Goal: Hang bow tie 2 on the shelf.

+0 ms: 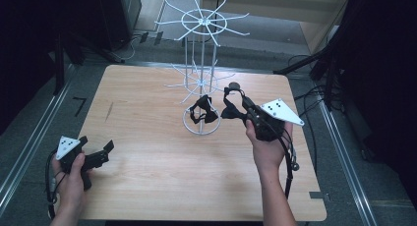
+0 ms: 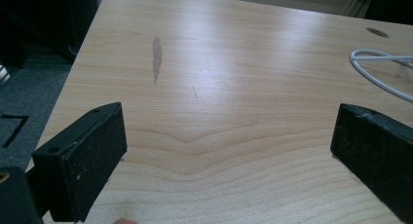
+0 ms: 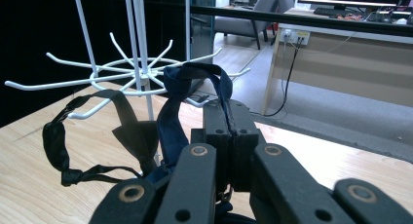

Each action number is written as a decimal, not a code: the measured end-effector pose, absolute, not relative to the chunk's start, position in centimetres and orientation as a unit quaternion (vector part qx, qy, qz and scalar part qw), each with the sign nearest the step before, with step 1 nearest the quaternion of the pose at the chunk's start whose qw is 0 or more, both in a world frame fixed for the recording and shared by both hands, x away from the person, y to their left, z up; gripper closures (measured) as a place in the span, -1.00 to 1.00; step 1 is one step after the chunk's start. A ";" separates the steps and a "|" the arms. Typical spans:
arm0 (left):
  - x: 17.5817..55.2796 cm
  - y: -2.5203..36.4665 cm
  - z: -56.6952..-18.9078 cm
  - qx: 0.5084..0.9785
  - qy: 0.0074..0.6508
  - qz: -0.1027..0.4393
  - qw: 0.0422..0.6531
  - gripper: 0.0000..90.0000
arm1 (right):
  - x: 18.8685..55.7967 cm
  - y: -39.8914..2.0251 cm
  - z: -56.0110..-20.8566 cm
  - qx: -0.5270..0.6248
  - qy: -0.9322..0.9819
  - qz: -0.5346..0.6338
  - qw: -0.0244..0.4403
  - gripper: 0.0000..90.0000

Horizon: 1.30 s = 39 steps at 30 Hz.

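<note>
The wooden bench (image 1: 147, 186) carries a white wire rack (image 1: 201, 76) at its far middle, a pole with two rings of hooks over a round base. The high view takes in the whole rack and both hands. The left gripper view gives bare wood, a grey smear on it, and an arc of the rack's base ring at the right edge. The right gripper view looks level across the lower ring of hooks to an office desk and chair far behind, which the high view does not show.

The right gripper (image 1: 244, 104) is held just right of the rack, its fingers (image 3: 216, 124) pressed together on the strap of a dark blue bow tie (image 3: 170, 117). From above, the tie hangs off the fingertips; from the gripper's own camera the strap arches up over the closed fingers, near the lower hooks, and the cloth drops along their left side.

A black bow tie (image 1: 204, 110) hangs by its strap from a lower hook, just left of the held tie and apart from it.

The left gripper (image 1: 96, 148) sits at the bench's near left corner, well apart from both ties, its fingers (image 2: 87, 160) spread wide with only wood between them.
</note>
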<state>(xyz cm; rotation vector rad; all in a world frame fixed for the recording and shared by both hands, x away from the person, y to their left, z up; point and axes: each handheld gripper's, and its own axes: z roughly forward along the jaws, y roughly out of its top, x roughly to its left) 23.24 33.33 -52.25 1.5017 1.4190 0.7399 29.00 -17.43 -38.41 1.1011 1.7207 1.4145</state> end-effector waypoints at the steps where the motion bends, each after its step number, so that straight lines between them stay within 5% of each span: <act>1: 23.2 33.3 -52.3 0.609 0.576 0.300 0.456 -1.00 | 29.1 -17.4 -38.4 0.420 0.655 0.538 0.323 1.00; 39: 23.2 33.4 -52.2 0.609 0.575 0.300 0.456 -1.00 | 33.5 -15.4 -41.0 0.456 0.655 0.540 0.268 1.00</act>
